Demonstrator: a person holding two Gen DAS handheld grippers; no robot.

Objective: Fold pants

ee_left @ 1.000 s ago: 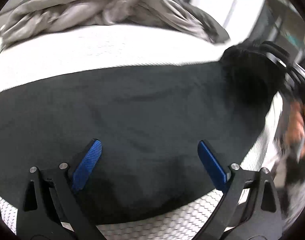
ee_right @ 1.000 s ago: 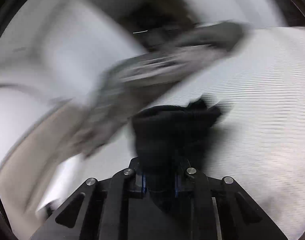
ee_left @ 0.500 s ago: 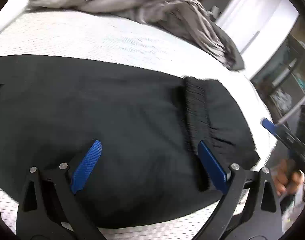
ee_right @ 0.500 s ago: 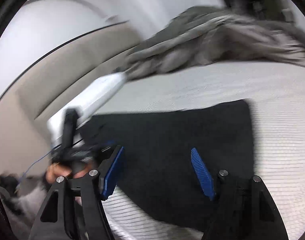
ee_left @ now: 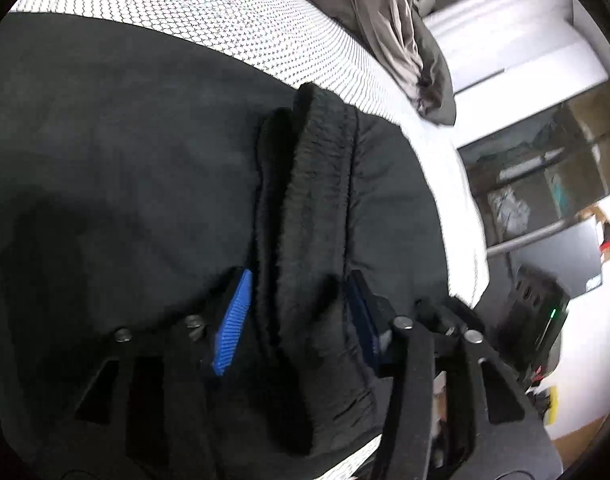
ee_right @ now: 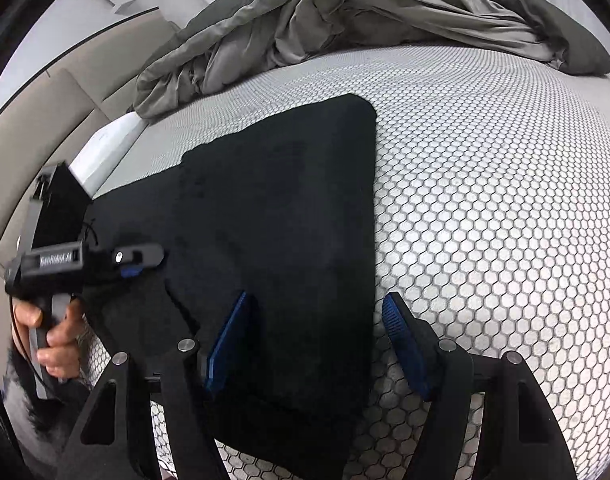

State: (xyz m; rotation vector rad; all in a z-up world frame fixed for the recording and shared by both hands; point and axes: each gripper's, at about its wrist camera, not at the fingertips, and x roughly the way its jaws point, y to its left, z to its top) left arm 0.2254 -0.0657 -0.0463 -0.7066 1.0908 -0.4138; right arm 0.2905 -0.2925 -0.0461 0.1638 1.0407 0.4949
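Black pants lie folded flat on the white mattress. In the left wrist view the ribbed waistband stands up as a ridge between my left gripper's blue pads, which are partly closed around it. In the right wrist view the pants form a dark rectangle. My right gripper is open, its jaws straddling the pants' right edge near the front. The left gripper shows at the left, held by a hand.
A crumpled grey duvet lies along the far side of the mattress. A beige headboard is at the left. Shelves and a black device stand beyond the mattress's right edge.
My right gripper let go of the pants' end, opened and came down over their right edge. My left gripper moved right and narrowed around the waistband.
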